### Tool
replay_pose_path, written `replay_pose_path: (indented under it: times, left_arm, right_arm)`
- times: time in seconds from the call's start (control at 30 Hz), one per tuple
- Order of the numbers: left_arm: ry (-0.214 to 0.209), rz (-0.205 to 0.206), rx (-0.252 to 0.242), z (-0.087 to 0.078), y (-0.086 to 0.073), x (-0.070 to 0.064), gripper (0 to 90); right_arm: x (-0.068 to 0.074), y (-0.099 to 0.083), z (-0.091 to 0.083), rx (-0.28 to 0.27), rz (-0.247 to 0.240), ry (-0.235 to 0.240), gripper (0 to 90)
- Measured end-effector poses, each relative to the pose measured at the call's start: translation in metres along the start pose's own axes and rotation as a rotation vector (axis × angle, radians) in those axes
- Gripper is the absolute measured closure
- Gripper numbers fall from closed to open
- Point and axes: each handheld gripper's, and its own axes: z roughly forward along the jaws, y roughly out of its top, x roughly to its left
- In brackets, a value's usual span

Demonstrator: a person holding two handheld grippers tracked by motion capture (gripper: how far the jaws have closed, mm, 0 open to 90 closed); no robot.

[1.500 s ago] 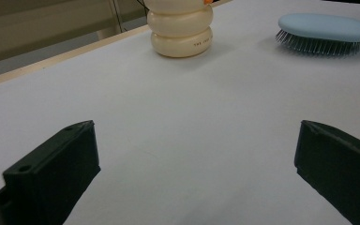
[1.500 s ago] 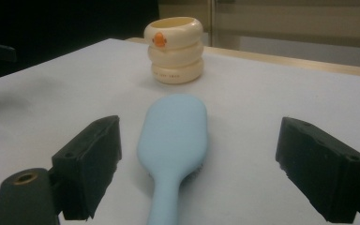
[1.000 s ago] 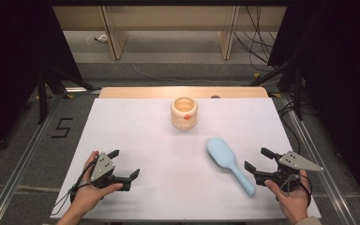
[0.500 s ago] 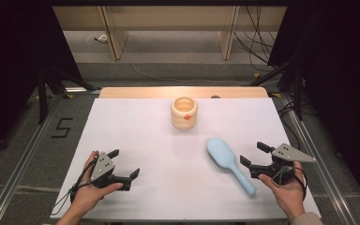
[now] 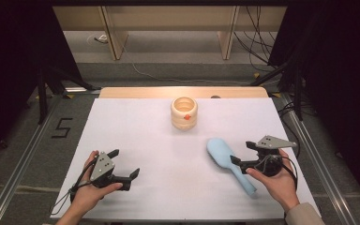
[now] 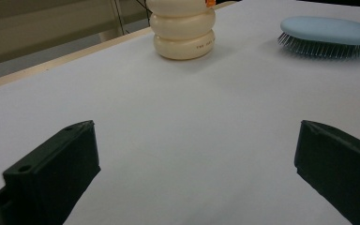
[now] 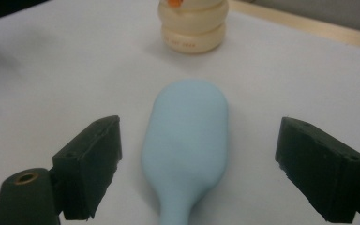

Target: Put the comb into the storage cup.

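My right gripper (image 5: 244,153) straddles the blue hairbrush (image 5: 229,162) with fingers apart, so next I lower and clamp; my left gripper (image 5: 123,164) rests, fingers apart.

Pale blue hairbrush (image 5: 228,162), cream ribbed cup (image 5: 184,113) with an orange spot, white table (image 5: 168,154), black-jawed right hand-held gripper (image 5: 242,152)

White desk (image 5: 136,126) with a wooden far edge, grey floor (image 5: 23,140) around it. A "5" (image 5: 62,127) marked at left. Wooden shelf legs (image 5: 112,33) and loose cables (image 5: 262,42) behind, dark on both sides.
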Motion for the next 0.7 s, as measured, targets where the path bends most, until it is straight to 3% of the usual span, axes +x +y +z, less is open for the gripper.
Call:
replay_pose_path:
  times: [0.07,0.1,0.3,0.33,0.47,0.5,0.53,0.57,0.63,0.7]
  left_arm:
    - [0.0,0.0,0.0,0.0,0.0,0.0,0.0]
    - [0.0,0.0,0.0,0.0,0.0,0.0,0.0]
    - [-0.001,0.0,0.001,0.0,0.0,0.0,0.0]
    - [0.0,0.0,0.001,0.0,0.0,0.0,0.0]
    - [0.001,-0.003,0.001,0.0,0.0,0.0,0.0]
    - [0.001,-0.002,0.001,0.0,0.0,0.0,0.0]
    - [0.002,-0.001,0.002,0.0,0.0,0.0,0.0]
    - [0.002,-0.001,0.002,0.0,0.0,0.001,0.0]
    - [0.003,-0.003,0.001,0.0,0.0,0.001,0.0]
    - [0.003,-0.003,0.001,0.0,0.0,0.001,0.0]
  right_arm:
    - [0.001,0.001,0.005,0.053,-0.006,0.013,15.7]
    - [0.001,0.003,0.009,0.114,-0.009,0.021,15.8]
    - [0.003,0.005,0.019,0.258,-0.002,0.036,17.2]
    - [0.004,0.006,0.024,0.316,-0.005,0.038,17.2]
    - [0.007,0.008,0.034,0.448,-0.006,0.041,17.5]
    - [0.007,0.008,0.034,0.448,-0.006,0.041,17.5]
    - [0.009,0.009,0.039,0.498,-0.021,0.048,17.6]
    - [0.009,0.009,0.039,0.498,-0.021,0.048,17.6]
    - [0.011,0.011,0.046,0.567,-0.022,0.042,18.6]
    - [0.011,0.011,0.048,0.588,-0.02,0.04,19.0]
